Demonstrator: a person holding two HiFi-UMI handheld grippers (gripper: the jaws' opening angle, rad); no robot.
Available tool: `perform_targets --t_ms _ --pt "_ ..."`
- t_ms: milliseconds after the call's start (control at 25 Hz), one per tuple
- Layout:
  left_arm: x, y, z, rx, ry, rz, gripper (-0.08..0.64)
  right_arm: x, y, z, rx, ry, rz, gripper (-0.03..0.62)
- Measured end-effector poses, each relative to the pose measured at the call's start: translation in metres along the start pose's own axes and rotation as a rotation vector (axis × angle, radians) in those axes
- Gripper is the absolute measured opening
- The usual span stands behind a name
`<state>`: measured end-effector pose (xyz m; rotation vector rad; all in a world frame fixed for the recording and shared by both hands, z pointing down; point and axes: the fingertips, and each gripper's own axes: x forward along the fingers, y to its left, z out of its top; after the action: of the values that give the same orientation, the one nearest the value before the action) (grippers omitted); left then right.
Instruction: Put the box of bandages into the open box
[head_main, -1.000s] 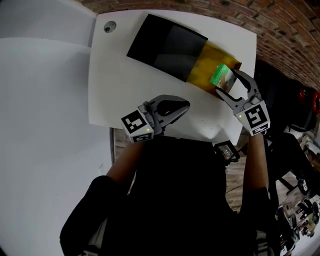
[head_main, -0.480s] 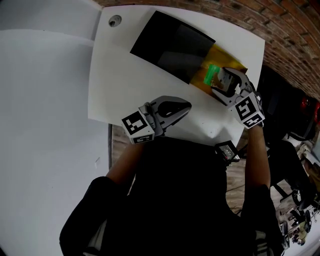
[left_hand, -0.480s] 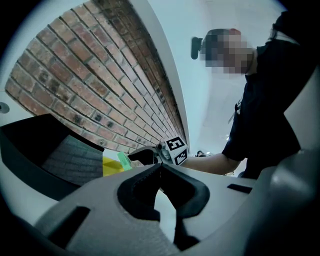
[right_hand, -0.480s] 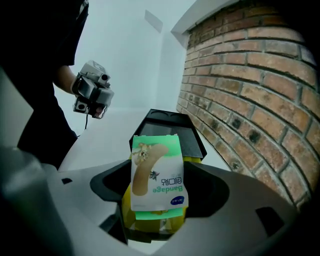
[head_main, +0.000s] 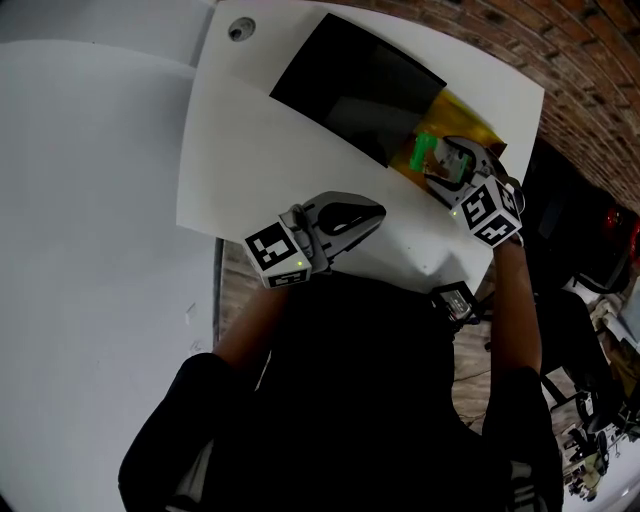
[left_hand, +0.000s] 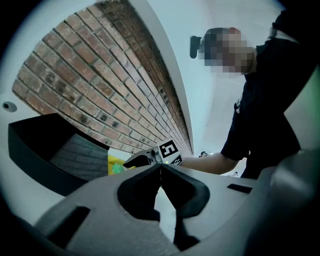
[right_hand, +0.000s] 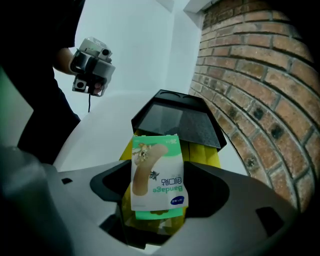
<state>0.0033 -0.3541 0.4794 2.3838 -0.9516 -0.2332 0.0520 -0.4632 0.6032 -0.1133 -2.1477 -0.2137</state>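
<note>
A white, smooth worktop (head_main: 260, 140) with rounded corners carries everything, and a small round hole (head_main: 240, 29) sits at its far left corner. A red-brown brick wall (right_hand: 260, 75) runs along its far and right side, and plain white walls stand beyond the left of the room.

A black, matte, open rectangular box (head_main: 365, 85) lies at the far middle of the worktop, turned at an angle to the edges. A glossy yellow flat piece (head_main: 470, 115) juts from its right side.

The small green-and-white cardboard box of bandages (right_hand: 157, 175) is gripped in the right tongs (right_hand: 160, 186), at the right of the worktop, above the yellow piece and just near of the black box. Whether it touches the yellow piece cannot be told. Its long axis runs away from the tongs, so its far end points at the black box. Its printed face is towards the tongs' camera, where the picture of a plaster and the word "Bandage" read upside down. The grey plastic jaws press on its two long sides near its near end.

The left tongs (head_main: 375, 212) are at the near edge of the worktop, well apart from the boxes. Their jaws are closed tip to tip, with nothing between them.
</note>
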Motion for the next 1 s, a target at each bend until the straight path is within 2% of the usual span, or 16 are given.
perform_targets --t_ms 360,680,1000 --pt "-0.005 0.003 -0.003 -0.004 0.000 0.020 0.015 0.021 0.008 -0.006 -0.042 0.075 0.057 0.330" --pt "-0.009 0.003 -0.006 -0.027 0.009 0.033 0.015 0.031 0.010 -0.009 -0.040 0.118 0.078 0.330" --pt "-0.011 0.003 -0.008 -0.017 -0.002 0.035 0.017 0.037 0.012 -0.015 -0.047 0.154 0.089 0.330"
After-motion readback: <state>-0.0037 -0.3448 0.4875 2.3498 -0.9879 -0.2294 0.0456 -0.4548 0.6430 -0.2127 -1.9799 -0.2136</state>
